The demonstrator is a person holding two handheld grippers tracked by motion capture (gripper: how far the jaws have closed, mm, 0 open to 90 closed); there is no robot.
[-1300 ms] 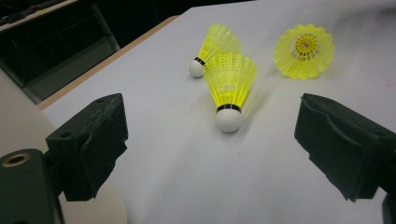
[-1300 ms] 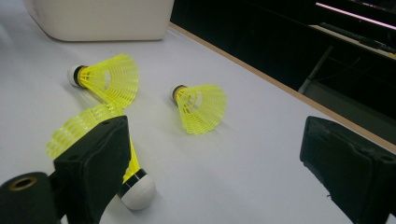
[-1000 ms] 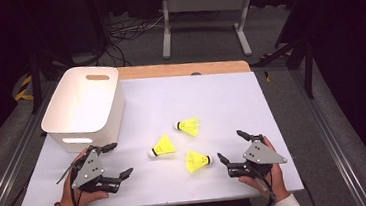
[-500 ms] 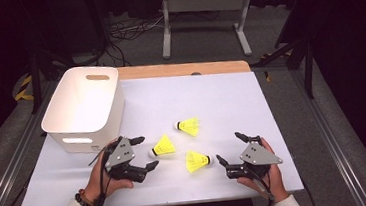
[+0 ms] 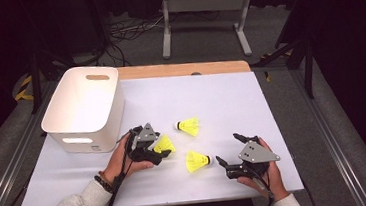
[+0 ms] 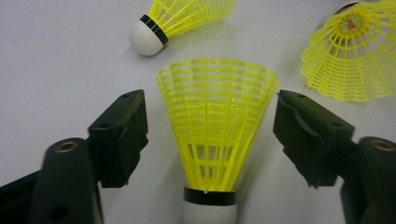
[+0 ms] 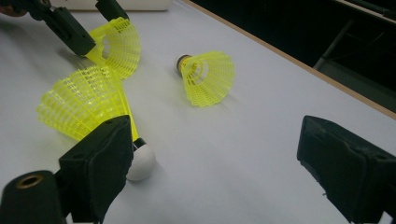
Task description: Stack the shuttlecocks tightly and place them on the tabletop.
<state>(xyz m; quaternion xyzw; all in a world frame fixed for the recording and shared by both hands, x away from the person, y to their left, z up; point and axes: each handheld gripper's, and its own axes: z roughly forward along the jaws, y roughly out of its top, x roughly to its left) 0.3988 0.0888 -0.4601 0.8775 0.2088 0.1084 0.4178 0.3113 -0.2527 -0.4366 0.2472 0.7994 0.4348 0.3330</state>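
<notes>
Three yellow shuttlecocks with white corks lie on the white table (image 5: 221, 99). My left gripper (image 5: 160, 146) (image 6: 211, 100) is open and straddles the left shuttlecock (image 5: 167, 143) (image 6: 217, 135), its cork toward me; neither jaw touches the skirt. The far shuttlecock (image 5: 189, 126) (image 6: 182, 18) (image 7: 208, 77) lies beyond. The near shuttlecock (image 5: 197, 160) (image 6: 350, 56) (image 7: 88, 105) rests just left of my right gripper (image 5: 226, 147) (image 7: 217, 128), which stands open with nothing between its jaws. The right gripper view also has the left gripper (image 7: 79, 23) around its shuttlecock (image 7: 116, 46).
A white bin (image 5: 81, 109) with handle slots stands at the table's left, close behind my left hand. A wooden strip (image 5: 183, 69) edges the far side of the table. Dark floor with cables and a metal stand lies beyond.
My left gripper has moved right and forward from the front left of the table, and its jaws now straddle the left shuttlecock. The right gripper has barely shifted.
</notes>
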